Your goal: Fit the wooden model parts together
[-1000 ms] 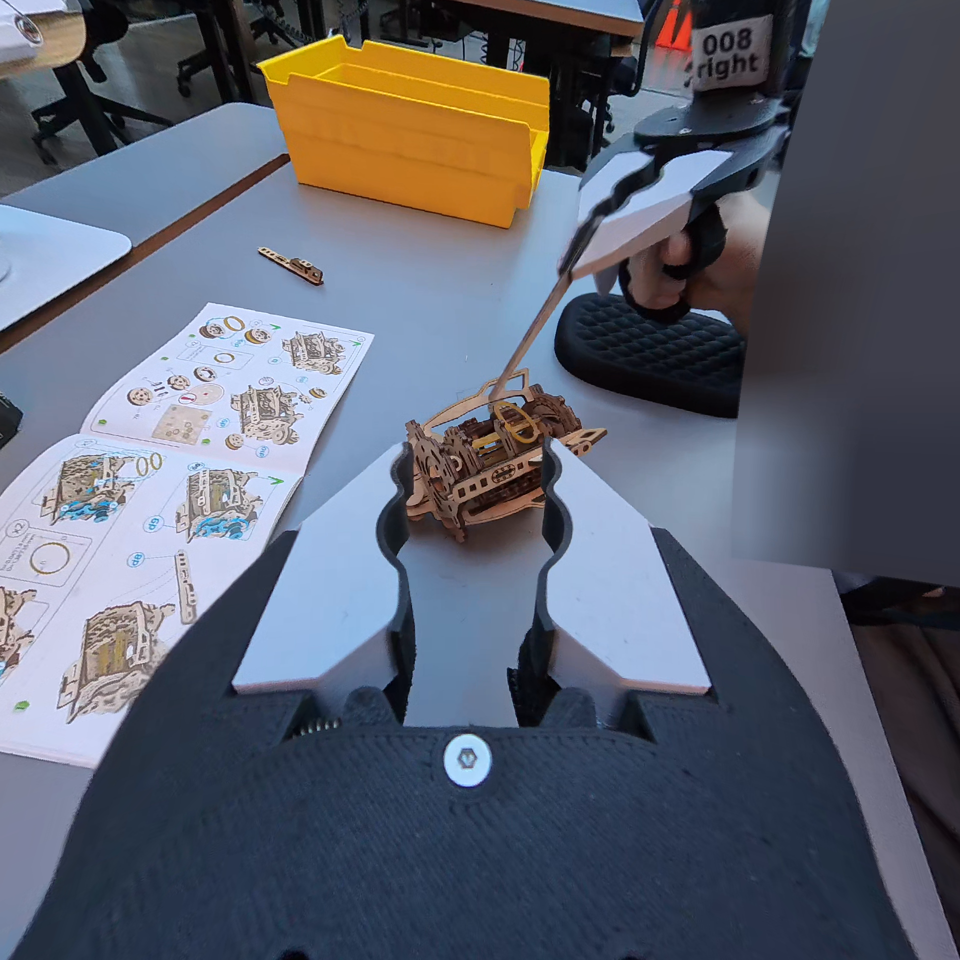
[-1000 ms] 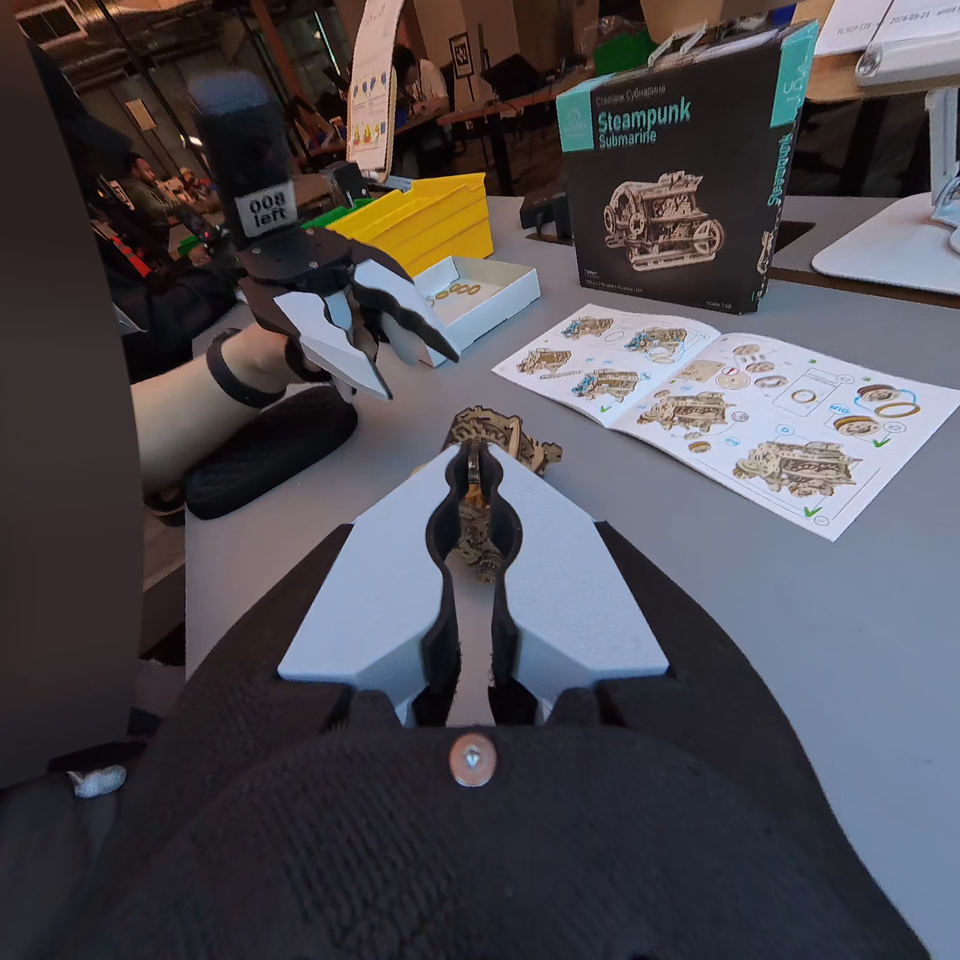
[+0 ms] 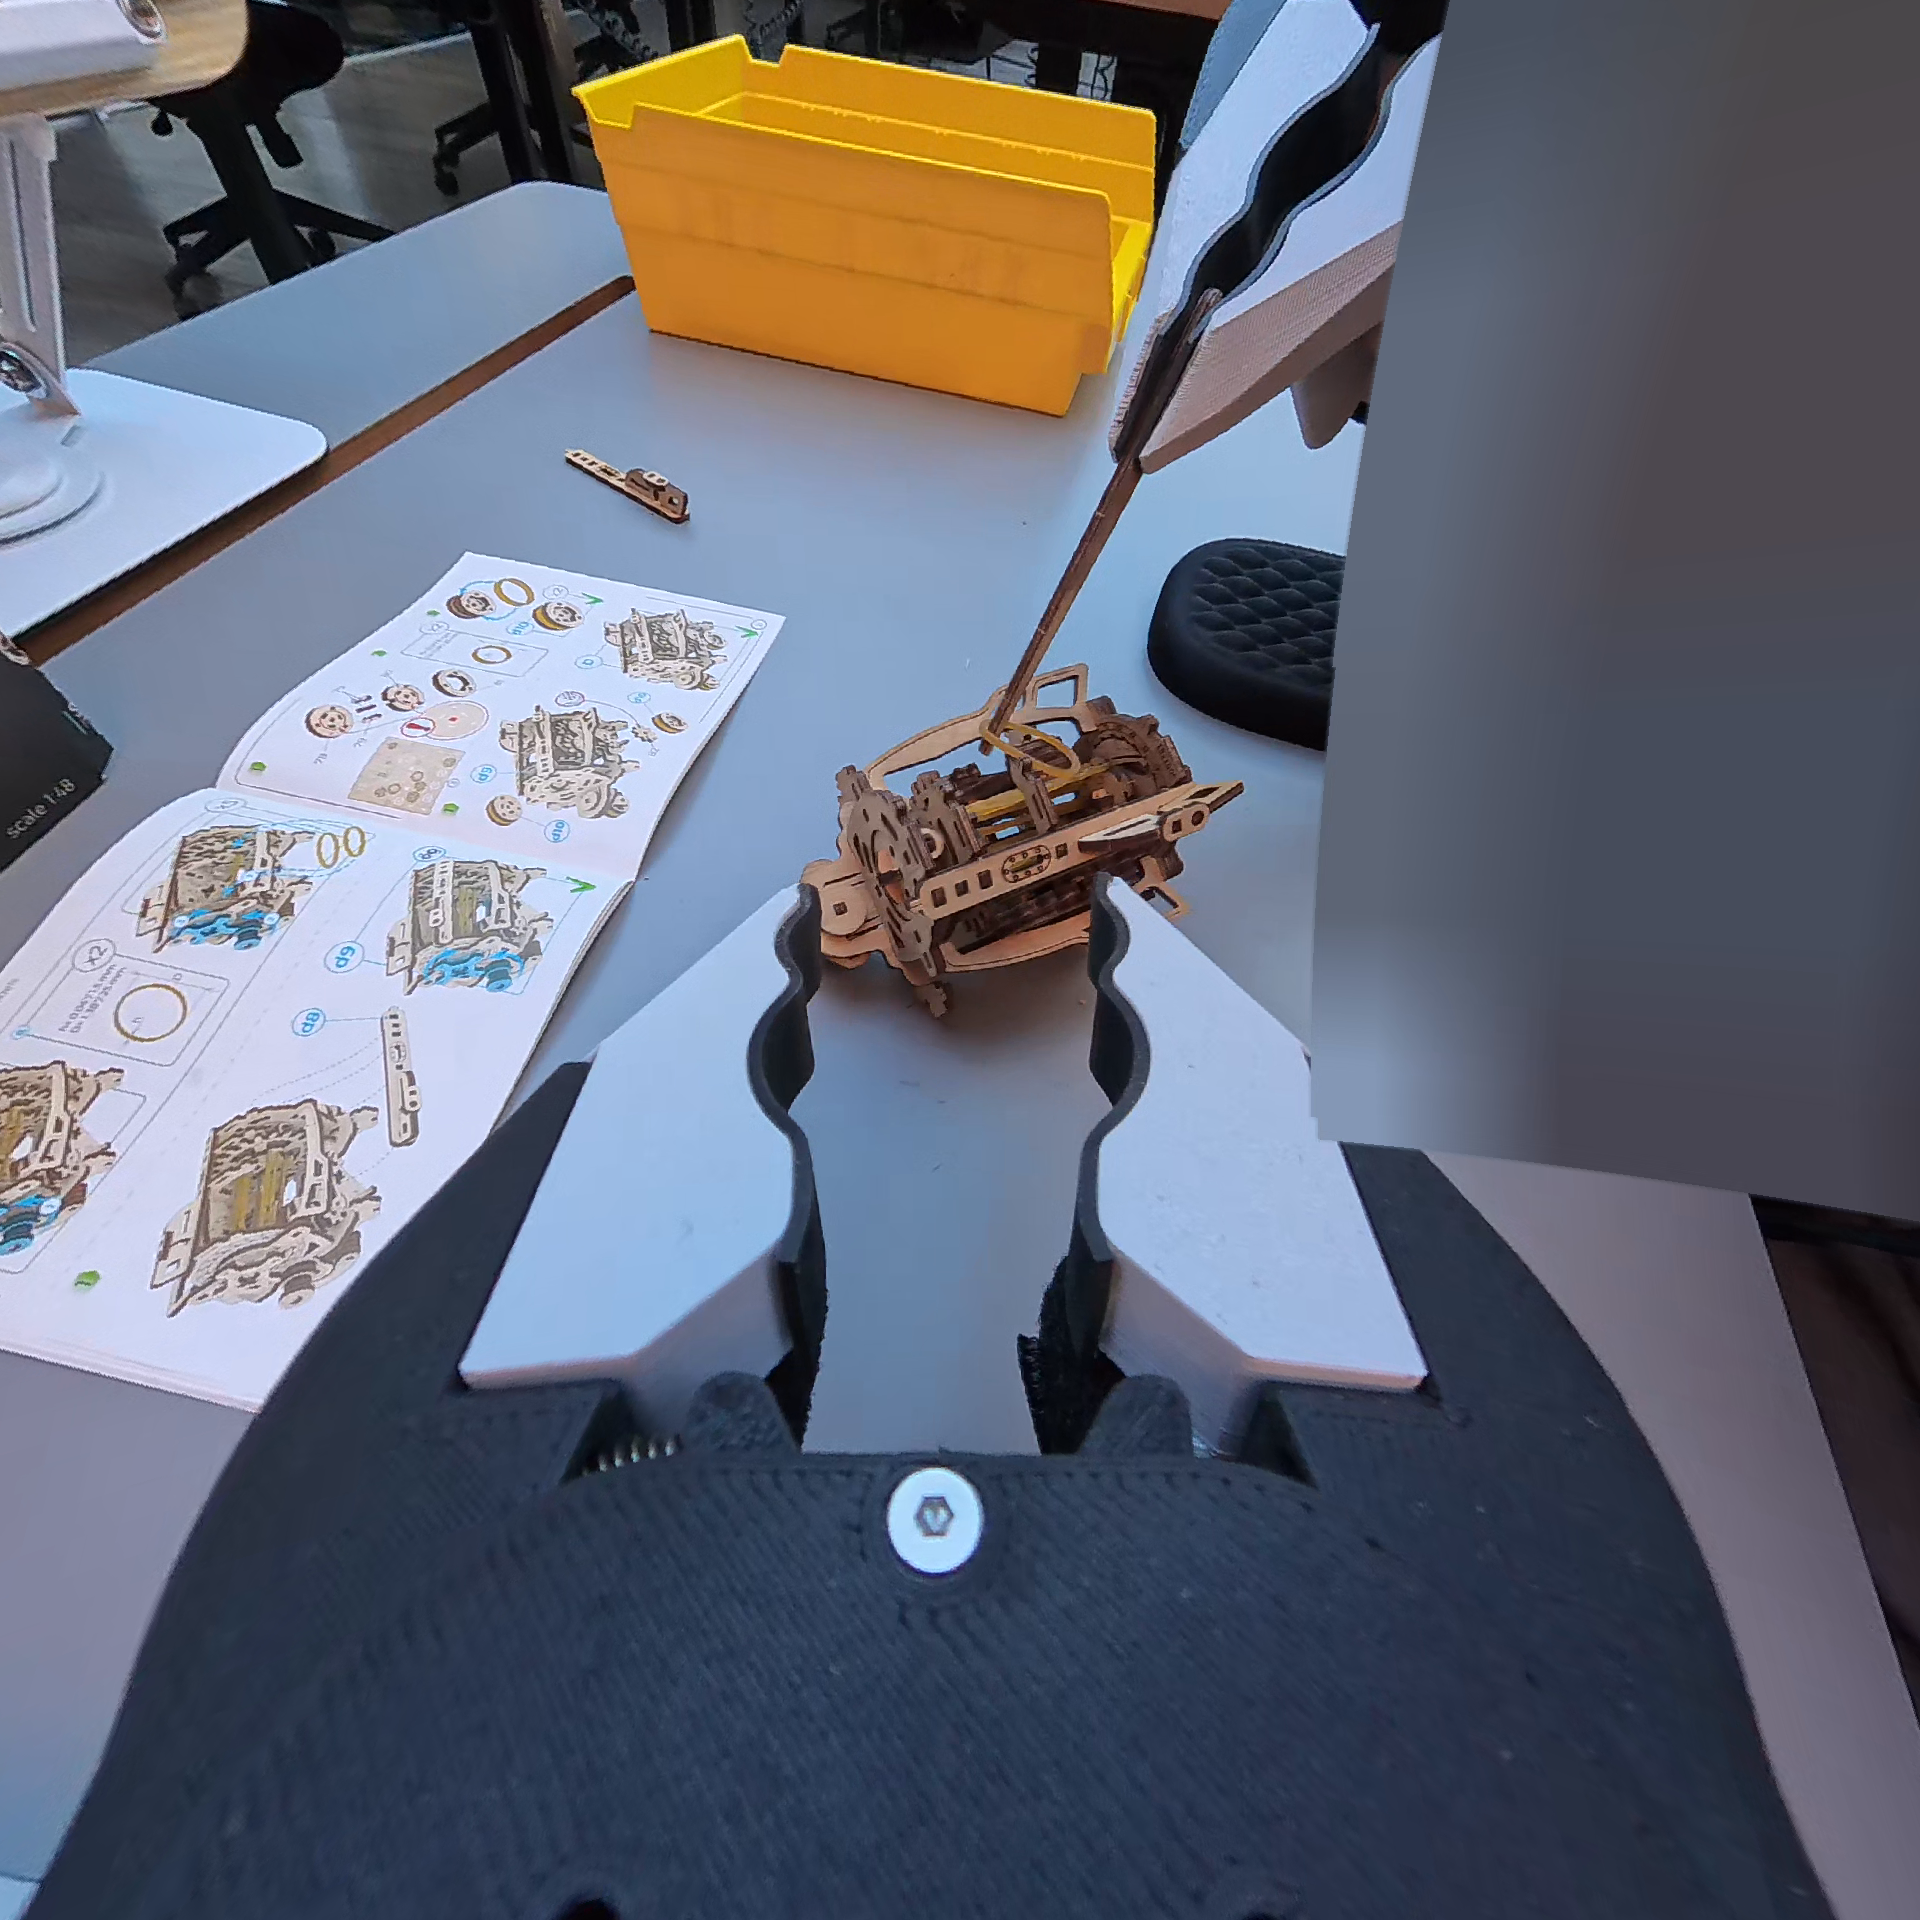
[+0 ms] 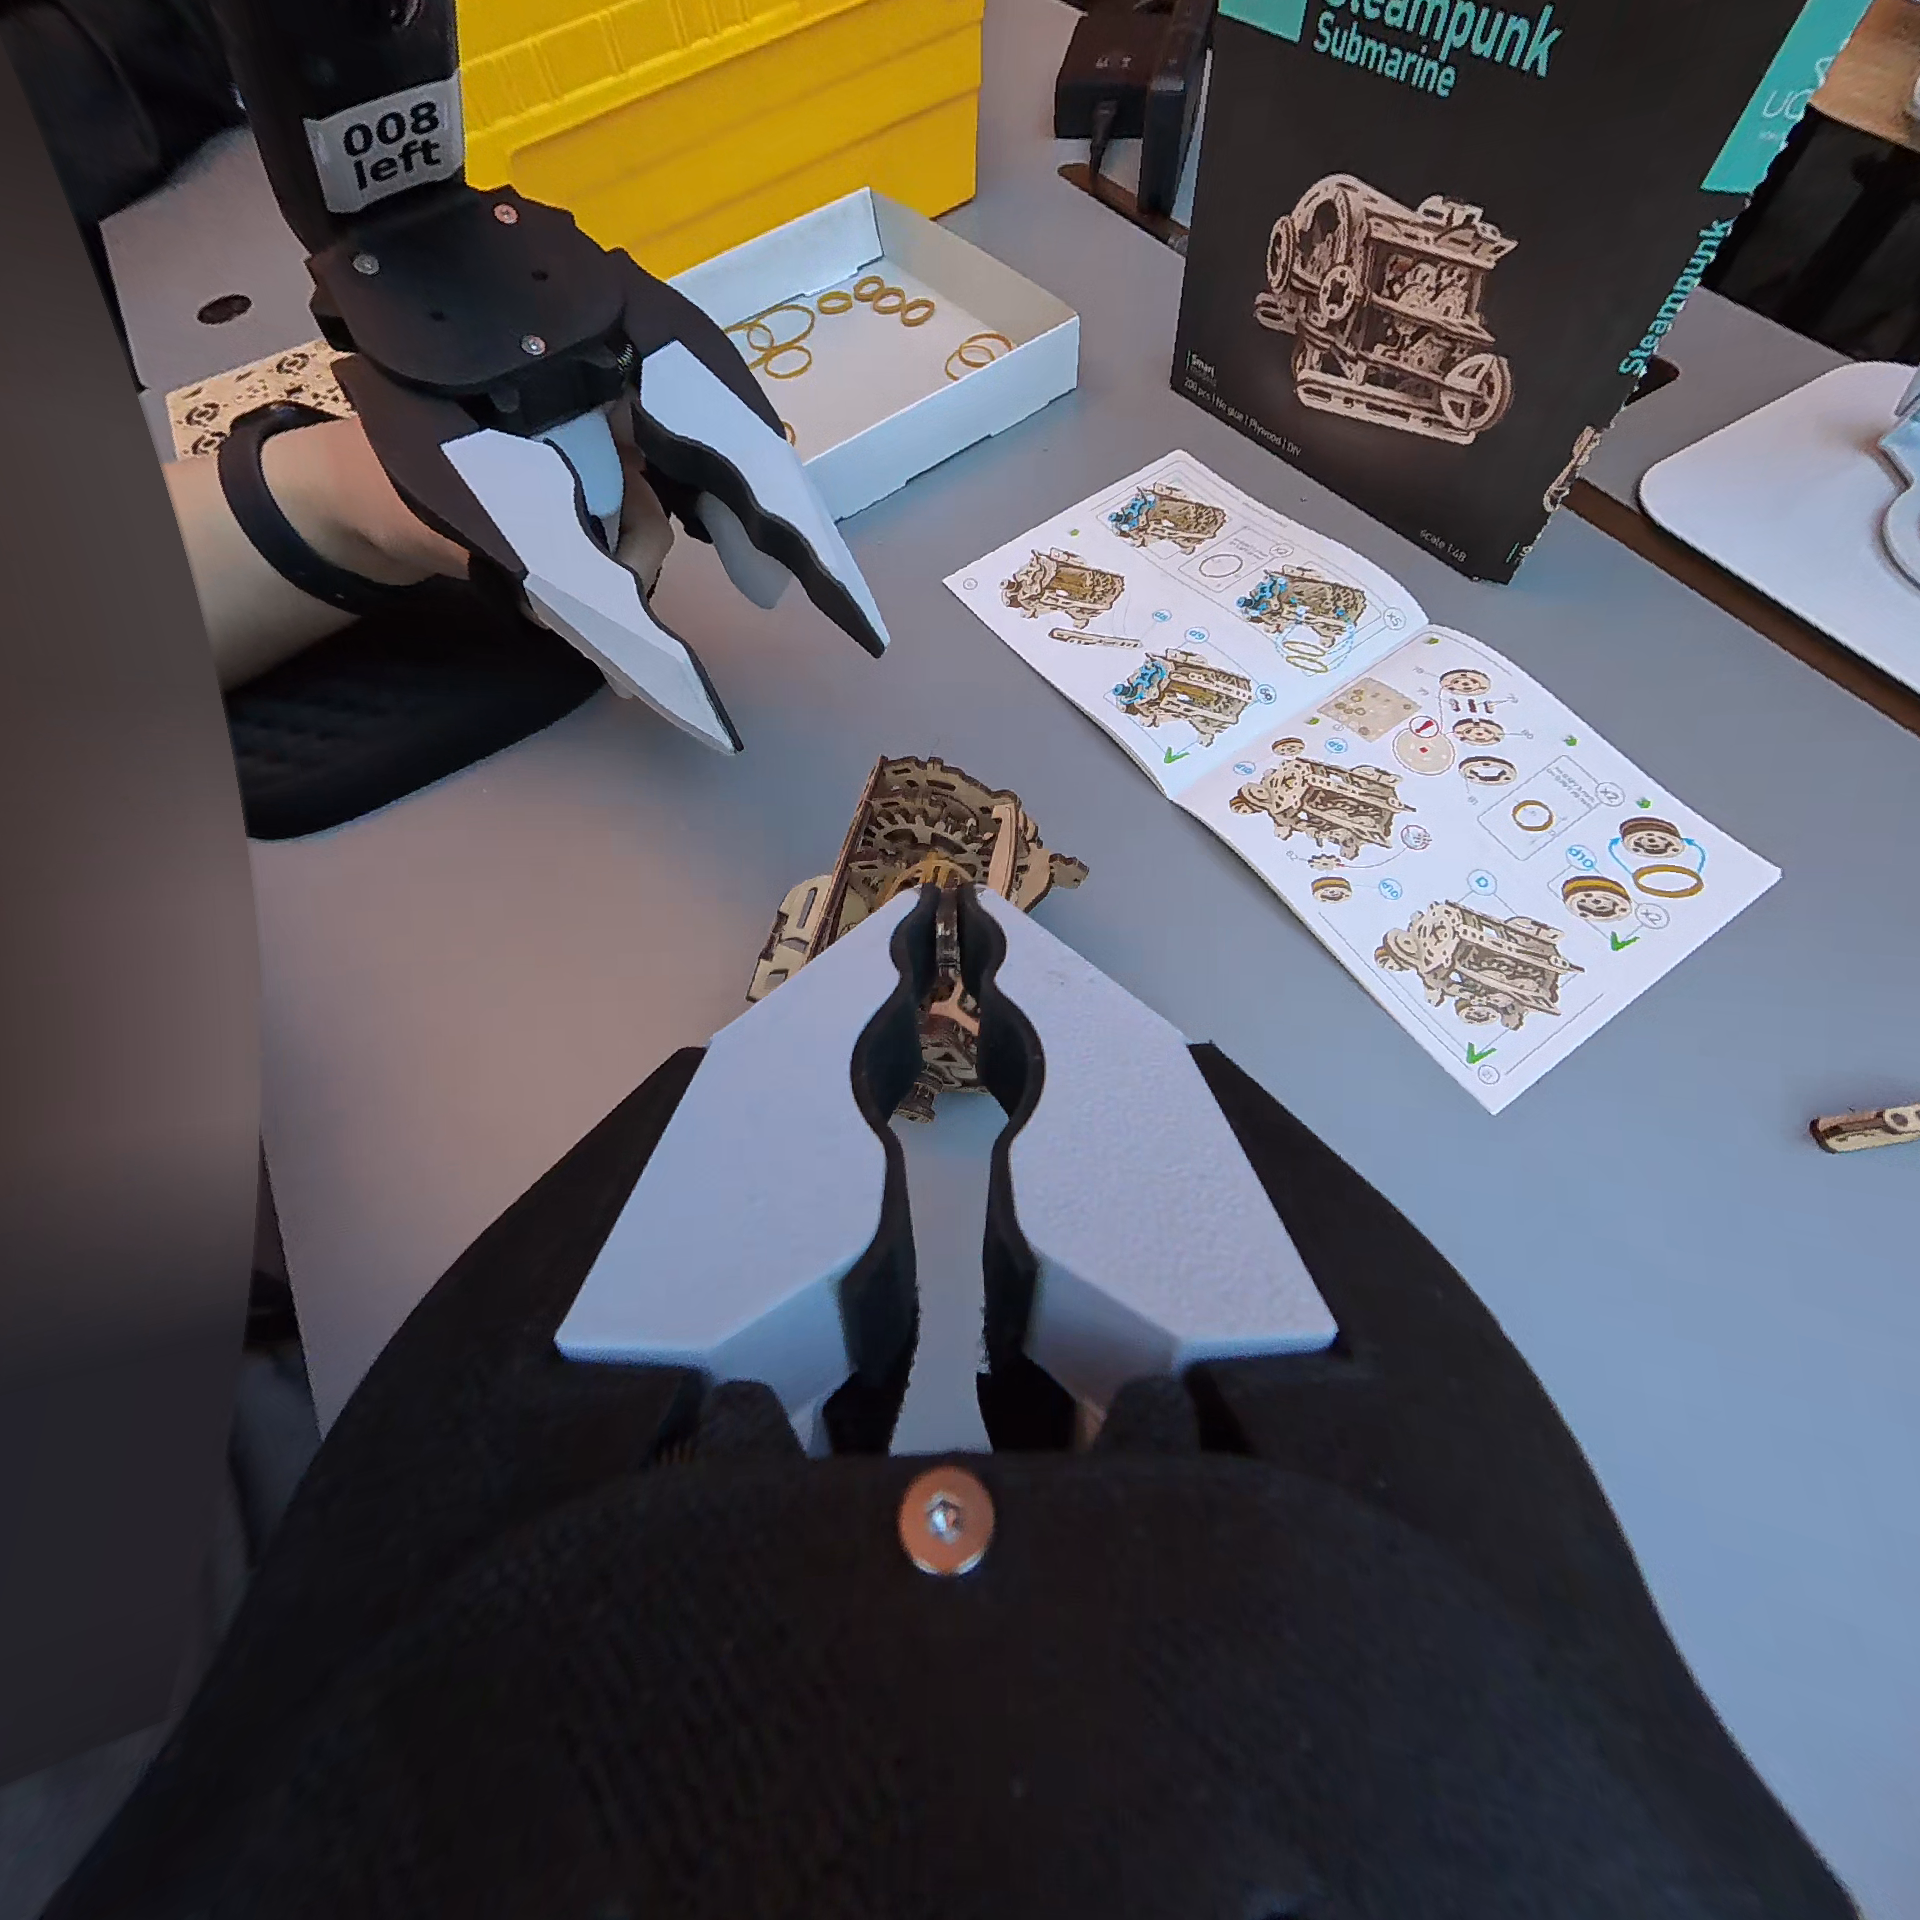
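The half-built wooden model lies on the grey table just beyond my left gripper, which is open and empty, with its fingertips on either side of the model's near end. My right gripper is shut on a thin wooden stick. The stick slants down to a yellow rubber band on top of the model. In the right wrist view the model sits right beyond my shut tips. The left gripper hovers open to the model's upper left.
An open instruction booklet lies left of the model. A yellow bin stands at the back, with a loose wooden piece in front of it. A white tray holds rubber bands beside the dark kit box. Also a black wrist pad. The tips of one gripper are about 11 cm away from the tips of the other. The loose wooden piece is about 30 cm from my right fingertips.
My right gripper has risen and now looks down more steeply on the model, still holding the stick. The left gripper stays open and has edged closer to the model.
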Demonstrator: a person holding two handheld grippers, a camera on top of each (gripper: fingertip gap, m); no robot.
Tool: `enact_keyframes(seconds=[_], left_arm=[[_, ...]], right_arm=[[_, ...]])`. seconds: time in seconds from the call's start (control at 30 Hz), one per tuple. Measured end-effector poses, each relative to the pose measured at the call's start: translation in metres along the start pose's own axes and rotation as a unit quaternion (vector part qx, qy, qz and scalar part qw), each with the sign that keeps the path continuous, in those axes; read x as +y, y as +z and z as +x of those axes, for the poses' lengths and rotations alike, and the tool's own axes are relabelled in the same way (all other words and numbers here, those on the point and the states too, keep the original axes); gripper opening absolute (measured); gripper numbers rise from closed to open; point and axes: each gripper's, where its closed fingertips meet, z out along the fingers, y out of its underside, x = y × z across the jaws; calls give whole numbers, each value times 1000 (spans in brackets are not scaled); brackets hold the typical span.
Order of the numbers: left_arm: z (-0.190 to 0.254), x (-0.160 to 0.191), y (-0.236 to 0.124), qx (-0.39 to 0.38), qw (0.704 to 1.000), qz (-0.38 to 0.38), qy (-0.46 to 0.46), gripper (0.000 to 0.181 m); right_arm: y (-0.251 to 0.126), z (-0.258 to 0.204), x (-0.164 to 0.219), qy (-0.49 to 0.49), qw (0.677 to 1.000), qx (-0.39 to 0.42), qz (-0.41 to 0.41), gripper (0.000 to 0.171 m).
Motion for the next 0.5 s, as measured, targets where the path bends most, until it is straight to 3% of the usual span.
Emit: enact_keyframes(seconds=[0.5], left_arm=[[-1, 3, -1, 0, 1000, -2, -7, 50]], right_arm=[[9, 3, 3, -8, 1000, 1, -8, 1]])
